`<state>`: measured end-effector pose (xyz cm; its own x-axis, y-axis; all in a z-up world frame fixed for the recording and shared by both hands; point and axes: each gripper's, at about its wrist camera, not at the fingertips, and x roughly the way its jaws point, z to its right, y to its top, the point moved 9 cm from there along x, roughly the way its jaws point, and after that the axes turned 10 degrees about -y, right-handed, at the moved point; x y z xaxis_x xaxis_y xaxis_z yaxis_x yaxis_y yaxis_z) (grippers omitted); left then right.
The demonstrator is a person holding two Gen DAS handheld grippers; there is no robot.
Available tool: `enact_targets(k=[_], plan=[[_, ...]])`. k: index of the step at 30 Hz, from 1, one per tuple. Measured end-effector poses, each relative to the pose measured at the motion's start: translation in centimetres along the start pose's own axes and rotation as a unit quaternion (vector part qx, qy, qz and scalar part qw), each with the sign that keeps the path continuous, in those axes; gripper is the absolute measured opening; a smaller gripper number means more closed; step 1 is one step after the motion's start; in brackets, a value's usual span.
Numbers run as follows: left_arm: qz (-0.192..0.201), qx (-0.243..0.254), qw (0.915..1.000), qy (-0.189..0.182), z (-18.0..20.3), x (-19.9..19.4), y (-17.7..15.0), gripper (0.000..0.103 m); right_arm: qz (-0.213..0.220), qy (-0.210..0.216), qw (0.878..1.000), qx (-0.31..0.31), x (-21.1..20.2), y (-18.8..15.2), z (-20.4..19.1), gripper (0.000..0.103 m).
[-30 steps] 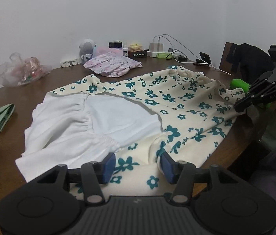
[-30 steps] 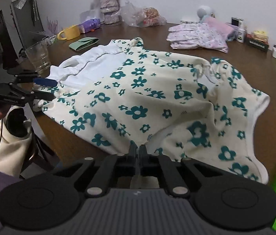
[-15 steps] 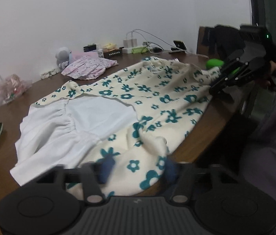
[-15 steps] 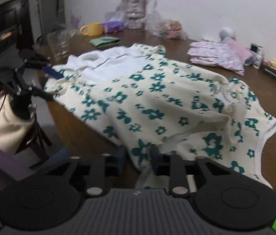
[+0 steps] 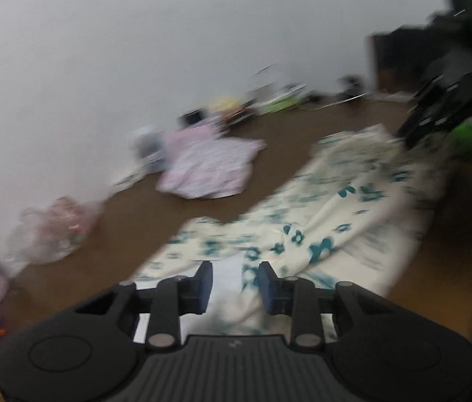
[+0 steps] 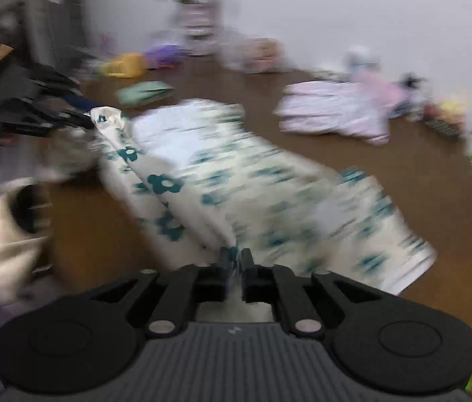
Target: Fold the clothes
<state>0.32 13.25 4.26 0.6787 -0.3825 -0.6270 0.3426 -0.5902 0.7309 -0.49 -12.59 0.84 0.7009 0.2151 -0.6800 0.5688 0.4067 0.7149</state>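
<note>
Your right claw (image 6: 235,258) is pinched nearly closed on an edge of the dress (image 6: 236,181), with cloth bunched between its fingers. Your left claw (image 5: 235,283) stands partly open in its own view, cloth lying between the blue pads (image 5: 203,284), though from the right camera it seems to nip a corner (the blur keeps me from saying whether it truly grips).

The dress lies ahead of both claws on the table (image 5: 269,134), doubled lengthwise into a long band, white lining showing near the left claw.

The risk is on that left side. If the corner is only resting between the pads, it slips out as you carry the fold, and the band skews or sags. The right claw holds a thin bite near the edge, so a hard tug could pull the cloth free.

The fabric looks soft, limp and cream with teal flowers. It ridges easily along the fold. The wood looks smooth, so layers may slide.
</note>
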Motion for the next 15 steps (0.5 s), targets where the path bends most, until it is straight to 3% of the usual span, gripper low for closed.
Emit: enact_targets(k=[2,3,5,6,7,10,12,14,15], plan=[[-0.004,-0.032,0.9995,0.004,-0.7,0.0,-0.6,0.03,0.008,-0.042,0.999,-0.005,0.3,0.6,1.2,0.02],[0.001,-0.048,0.9989,-0.003,-0.7,-0.5,-1.1,0.035,0.022,-0.05,0.998,-0.008,-0.4,0.8,1.5,0.024],[0.032,-0.06,0.997,-0.037,0.7,-2.5,-2.2,0.058,0.05,-0.013,0.998,-0.028,-2.8,-0.2,1.3,0.043],[0.042,-0.065,0.9956,-0.051,1.3,-3.2,-2.7,0.077,0.064,0.009,0.997,-0.04,-4.1,-0.9,1.1,0.057],[0.035,-0.069,0.9955,-0.054,1.5,-2.7,-3.1,0.087,0.057,0.018,0.997,-0.046,-4.4,-2.0,1.0,0.062],[0.013,-0.081,0.9947,-0.062,2.1,-1.3,-4.4,0.086,0.015,0.027,0.998,-0.048,-3.8,-5.5,1.0,0.062],[-0.002,-0.089,0.9938,-0.067,2.5,-0.4,-5.2,0.083,-0.003,0.024,0.999,-0.026,-2.6,-6.8,1.6,0.058],[-0.017,-0.097,0.9925,-0.072,2.9,0.5,-6.1,0.072,-0.007,0.033,0.999,0.002,-1.9,-7.1,2.1,0.029],[-0.022,-0.101,0.9919,-0.075,3.1,0.8,-6.4,0.056,-0.005,0.043,0.999,0.009,-1.9,-7.1,2.2,0.012]])
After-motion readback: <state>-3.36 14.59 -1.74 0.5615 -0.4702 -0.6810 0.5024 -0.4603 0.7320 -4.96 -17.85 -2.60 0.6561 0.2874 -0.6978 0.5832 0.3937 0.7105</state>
